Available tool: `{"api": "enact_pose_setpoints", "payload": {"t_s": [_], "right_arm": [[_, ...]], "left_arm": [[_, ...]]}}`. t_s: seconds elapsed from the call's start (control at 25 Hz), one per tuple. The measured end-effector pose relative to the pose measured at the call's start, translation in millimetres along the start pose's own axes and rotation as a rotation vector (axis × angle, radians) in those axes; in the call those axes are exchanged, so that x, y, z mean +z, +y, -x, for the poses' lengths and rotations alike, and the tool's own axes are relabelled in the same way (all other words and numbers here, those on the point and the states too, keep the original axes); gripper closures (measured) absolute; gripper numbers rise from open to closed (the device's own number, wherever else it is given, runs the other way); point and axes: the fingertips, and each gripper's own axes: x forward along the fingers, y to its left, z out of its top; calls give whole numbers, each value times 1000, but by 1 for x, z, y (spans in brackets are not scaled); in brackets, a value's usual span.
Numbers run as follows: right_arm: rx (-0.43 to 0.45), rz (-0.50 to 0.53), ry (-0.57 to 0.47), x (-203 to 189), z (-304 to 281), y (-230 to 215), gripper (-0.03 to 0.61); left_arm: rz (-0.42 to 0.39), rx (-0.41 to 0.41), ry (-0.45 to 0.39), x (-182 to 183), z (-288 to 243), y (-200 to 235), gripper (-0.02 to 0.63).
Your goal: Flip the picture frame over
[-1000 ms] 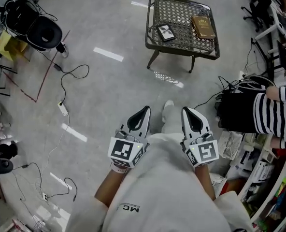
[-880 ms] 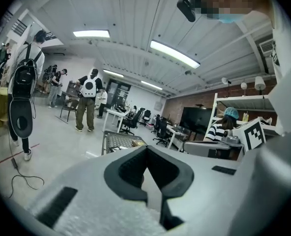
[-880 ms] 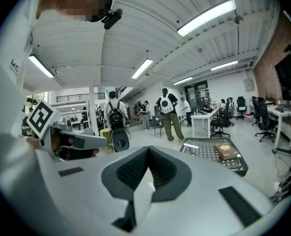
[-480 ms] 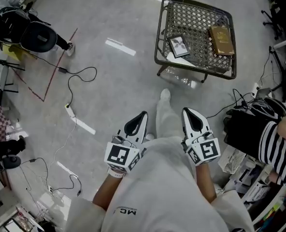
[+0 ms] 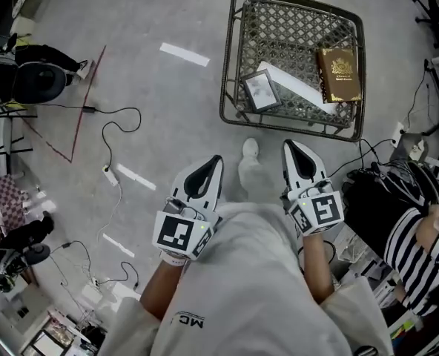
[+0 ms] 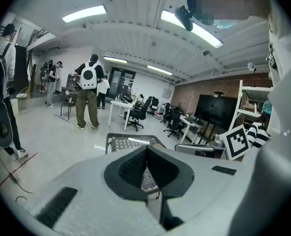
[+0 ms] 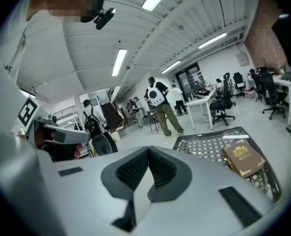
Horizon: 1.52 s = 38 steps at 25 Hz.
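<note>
My left gripper (image 5: 216,162) and right gripper (image 5: 287,144): fingers pressed together, empty, well short of the picture frame (image 5: 261,90) lying flat on the mesh surface (image 5: 227,58). Risk: thin edge skids toward the book (image 5: 339,73), or tips snag the lattice.

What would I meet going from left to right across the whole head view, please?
Black looping cable on the floor → left tongs → small dark-edged picture frame → brown book with gold stamping → person's black-and-white striped sleeve.
</note>
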Motion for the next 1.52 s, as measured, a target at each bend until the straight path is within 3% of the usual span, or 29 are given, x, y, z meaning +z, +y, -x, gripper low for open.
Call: {"api": "enact_pose_setpoints", "payload": {"t_s": [0.24,0.4,0.56,1.08,1.52], "right_arm": [[4,76,10,26,-36,-21,561],[18,39,18,29,-59,-21,561],[-28,61,45,25,-72,-34,561],[-55,100,154,-21,-115,-64,560],[-9,95,238,-76,-150,-67,552]], "left_arm": [[14,-10,-2,21,-38,10,589],[7,-33,17,27,-65,25,589],[-2,-62,27,32,-86,31,589],[55,-87,100,-16,-129,54,589],[93,-61,132,-58,-162,70,589]]}}
